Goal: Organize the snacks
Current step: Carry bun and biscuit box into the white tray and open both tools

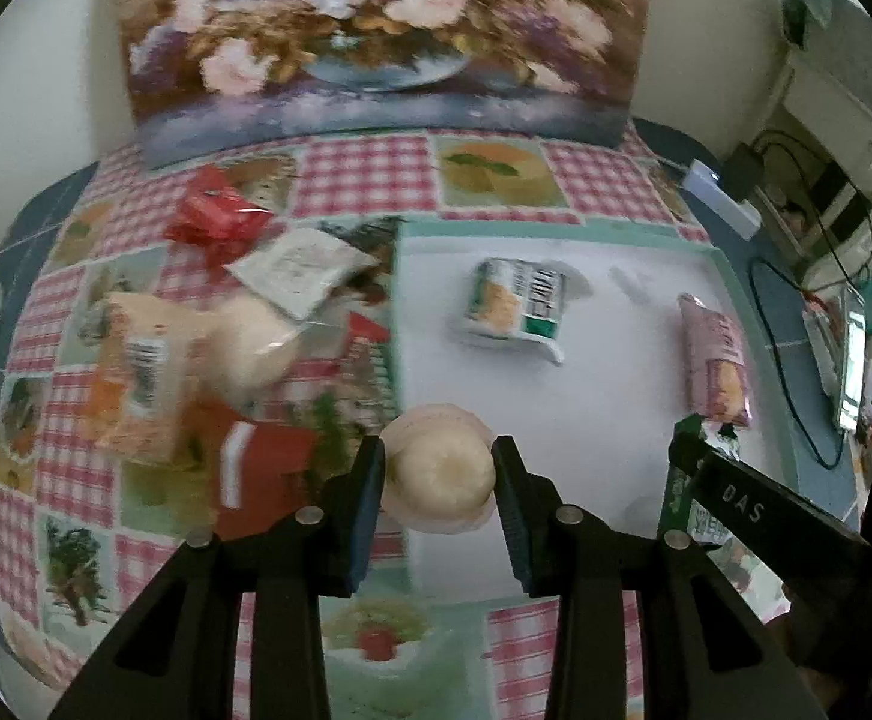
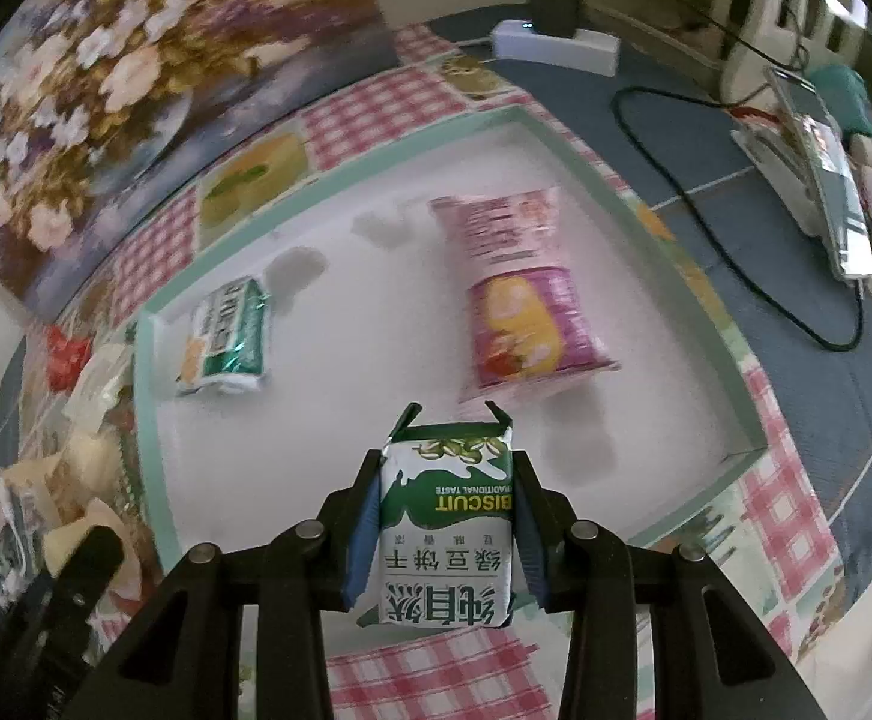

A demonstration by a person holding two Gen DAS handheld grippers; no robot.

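Observation:
My left gripper (image 1: 439, 468) is shut on a pale round bun in clear wrap (image 1: 439, 468), held above the left edge of a white tray with a green rim (image 1: 556, 228). My right gripper (image 2: 445, 480) is shut on a green-and-white biscuit pack (image 2: 445, 516), held above the tray's near part (image 2: 345, 168). In the tray lie a green-white snack pack (image 1: 517, 306) (image 2: 228, 336) and a pink snack bag (image 1: 715, 360) (image 2: 520, 294). Left of the tray is a pile of snacks: a red pack (image 1: 213, 216), a white sachet (image 1: 300, 270), an orange bag (image 1: 141, 378).
A checked tablecloth (image 1: 363, 171) covers the table. A flower painting (image 1: 375, 30) leans on the wall behind. A white power strip (image 2: 556, 45) with a plug and black cables (image 2: 736, 264) lies on the blue surface at the right.

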